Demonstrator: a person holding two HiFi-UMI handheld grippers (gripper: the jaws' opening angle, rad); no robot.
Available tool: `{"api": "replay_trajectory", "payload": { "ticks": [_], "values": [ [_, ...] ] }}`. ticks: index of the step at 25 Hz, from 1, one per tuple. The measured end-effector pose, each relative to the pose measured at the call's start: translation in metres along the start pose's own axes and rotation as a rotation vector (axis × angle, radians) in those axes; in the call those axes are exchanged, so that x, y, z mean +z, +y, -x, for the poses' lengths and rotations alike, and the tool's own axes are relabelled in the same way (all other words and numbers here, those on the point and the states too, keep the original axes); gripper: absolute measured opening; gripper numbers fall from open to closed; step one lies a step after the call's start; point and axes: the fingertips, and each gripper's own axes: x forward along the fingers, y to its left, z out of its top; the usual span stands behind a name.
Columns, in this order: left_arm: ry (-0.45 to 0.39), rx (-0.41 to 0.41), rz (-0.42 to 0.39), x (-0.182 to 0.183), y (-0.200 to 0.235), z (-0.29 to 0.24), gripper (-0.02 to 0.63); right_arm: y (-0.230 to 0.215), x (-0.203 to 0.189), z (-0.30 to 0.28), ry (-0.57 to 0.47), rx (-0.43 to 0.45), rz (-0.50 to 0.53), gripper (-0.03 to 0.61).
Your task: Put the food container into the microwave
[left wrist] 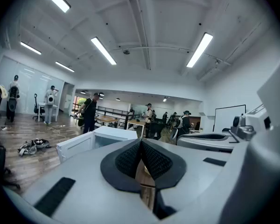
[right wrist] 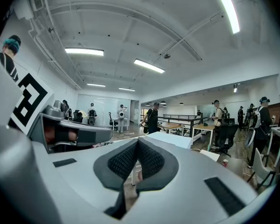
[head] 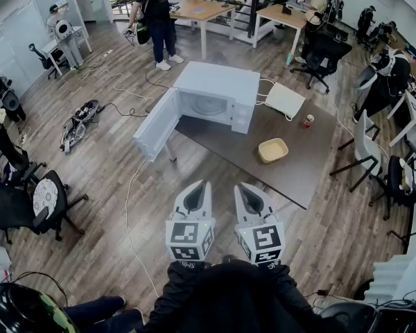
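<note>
A pale yellow food container [head: 272, 150] sits on the dark table [head: 312, 165], to the right of the white microwave [head: 218, 96]. The microwave's door [head: 154, 125] hangs open to the left, showing the turntable inside. Both grippers are held close to my body, well short of the table. My left gripper [head: 196, 188] is shut, its pads pressed together with nothing between them. My right gripper [head: 246, 190] is shut and empty too. In the left gripper view the microwave [left wrist: 95, 141] shows beyond the left gripper [left wrist: 141, 146]. The right gripper [right wrist: 136, 146] points towards the microwave's top [right wrist: 170, 140].
A white flat box [head: 286, 100] and a red can [head: 308, 121] lie on the table behind the container. Cables trail over the wooden floor [head: 111, 179]. Black office chairs [head: 28, 203] stand at the left, white chairs [head: 369, 144] at the right. Several people stand farther back.
</note>
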Motion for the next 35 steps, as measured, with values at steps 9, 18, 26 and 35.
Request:
{"api": "replay_trajectory", "payload": {
  "ticks": [9, 18, 26, 35],
  "values": [
    [0.019, -0.012, 0.037, -0.018, 0.021, 0.014, 0.033, 0.021, -0.014, -0.006, 0.013, -0.014, -0.043, 0.021],
    [0.083, -0.045, 0.084, -0.055, 0.036, 0.029, 0.032, 0.043, -0.052, -0.006, 0.118, -0.048, -0.052, 0.023],
    [0.149, -0.064, 0.094, -0.083, 0.038, 0.000, 0.033, 0.027, -0.087, -0.024, 0.193, -0.072, -0.082, 0.023],
    [0.185, -0.063, 0.066, -0.090, 0.047, -0.110, 0.033, -0.052, -0.112, -0.101, 0.235, -0.070, -0.098, 0.023]
  ]
}}
